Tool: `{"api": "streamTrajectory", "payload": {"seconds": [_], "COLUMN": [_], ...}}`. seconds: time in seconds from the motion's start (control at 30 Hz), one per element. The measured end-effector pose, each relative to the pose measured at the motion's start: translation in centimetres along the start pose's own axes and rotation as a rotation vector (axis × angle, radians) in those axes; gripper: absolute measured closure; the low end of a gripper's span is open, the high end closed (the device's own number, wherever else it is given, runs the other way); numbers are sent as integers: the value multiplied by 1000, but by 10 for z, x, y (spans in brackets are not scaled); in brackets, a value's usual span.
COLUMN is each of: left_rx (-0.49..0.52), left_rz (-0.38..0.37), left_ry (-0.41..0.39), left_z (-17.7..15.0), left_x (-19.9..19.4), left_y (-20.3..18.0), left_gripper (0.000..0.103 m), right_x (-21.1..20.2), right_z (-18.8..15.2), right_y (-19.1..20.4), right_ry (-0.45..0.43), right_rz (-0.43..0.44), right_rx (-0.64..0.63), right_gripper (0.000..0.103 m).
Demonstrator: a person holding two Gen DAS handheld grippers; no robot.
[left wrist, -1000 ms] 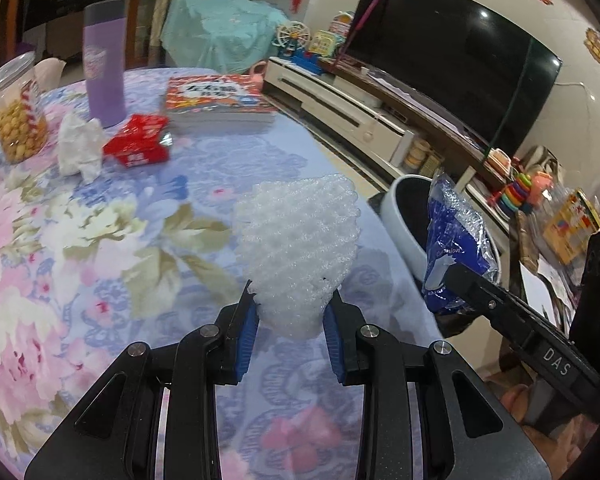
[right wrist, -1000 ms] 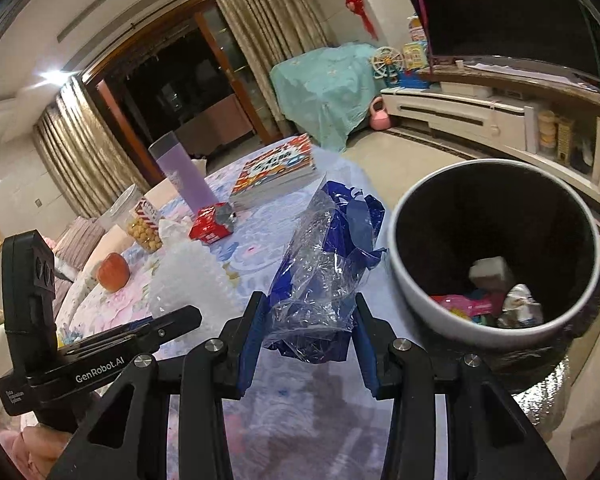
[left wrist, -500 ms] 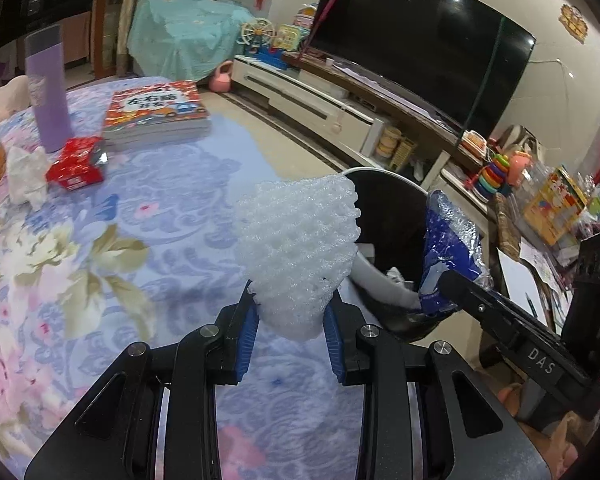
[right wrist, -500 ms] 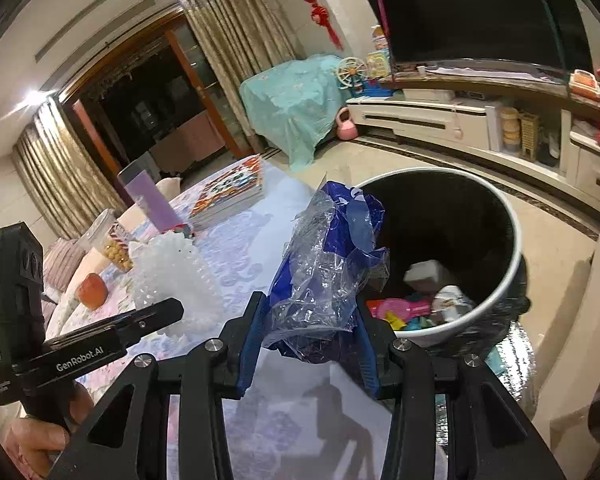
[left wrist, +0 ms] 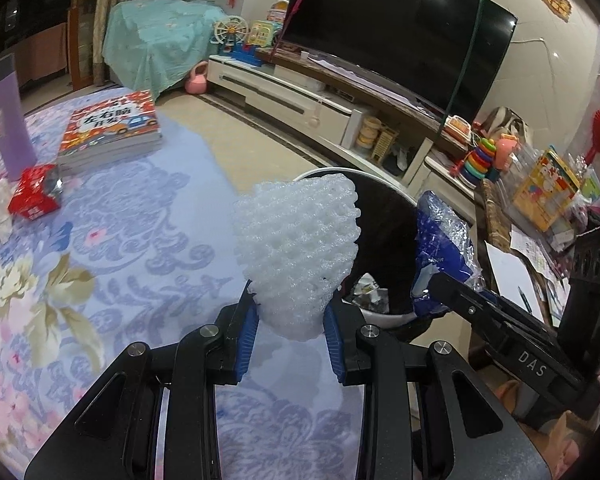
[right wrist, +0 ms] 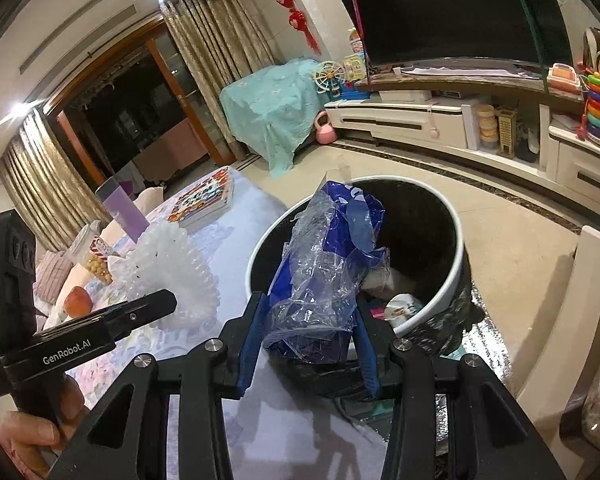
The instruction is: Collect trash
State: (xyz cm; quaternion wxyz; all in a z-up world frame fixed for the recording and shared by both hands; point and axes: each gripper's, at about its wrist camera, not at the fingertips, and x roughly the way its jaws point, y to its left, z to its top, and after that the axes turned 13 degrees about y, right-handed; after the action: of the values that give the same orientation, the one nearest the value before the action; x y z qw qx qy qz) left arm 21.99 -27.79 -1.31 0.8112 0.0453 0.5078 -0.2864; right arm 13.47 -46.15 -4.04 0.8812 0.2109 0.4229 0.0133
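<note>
Bin rim (right wrist: 458,216) lies just past the tablecloth edge (left wrist: 220,148); left gripper (left wrist: 292,332) clamps foam netting (left wrist: 300,248), right gripper (right wrist: 308,344) clamps a crumpled plastic bag (right wrist: 324,264) over the opening.

- The white foam net (left wrist: 298,256) covers the near rim of the trash bin (left wrist: 374,314) in the left wrist view, and much of the inside with it.
- The blue plastic wrapper (right wrist: 324,276) blocks the bin's near wall in the right wrist view.
- The purple cup (left wrist: 4,120) is cut off at the frame's left edge.
- The litter in the bin (right wrist: 400,306) is too small to name.
</note>
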Motion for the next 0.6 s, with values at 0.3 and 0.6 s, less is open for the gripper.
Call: {"api": "streamTrajectory", "payload": {"seconds": [0.3, 0.6], "left_rx": [29, 41], "left_rz": [-4, 7], "left_ry": [14, 30], "left_z": [15, 27], "left_x": [12, 25], "left_y": [-17, -27], "left_gripper": [73, 72], "right_x": [-1, 2], "right_z": [10, 17], "right_y": [-12, -21], "right_ry": [0, 1], "right_rz": [-20, -32], "right_rx": [1, -2], "right_gripper": [59, 58]}}
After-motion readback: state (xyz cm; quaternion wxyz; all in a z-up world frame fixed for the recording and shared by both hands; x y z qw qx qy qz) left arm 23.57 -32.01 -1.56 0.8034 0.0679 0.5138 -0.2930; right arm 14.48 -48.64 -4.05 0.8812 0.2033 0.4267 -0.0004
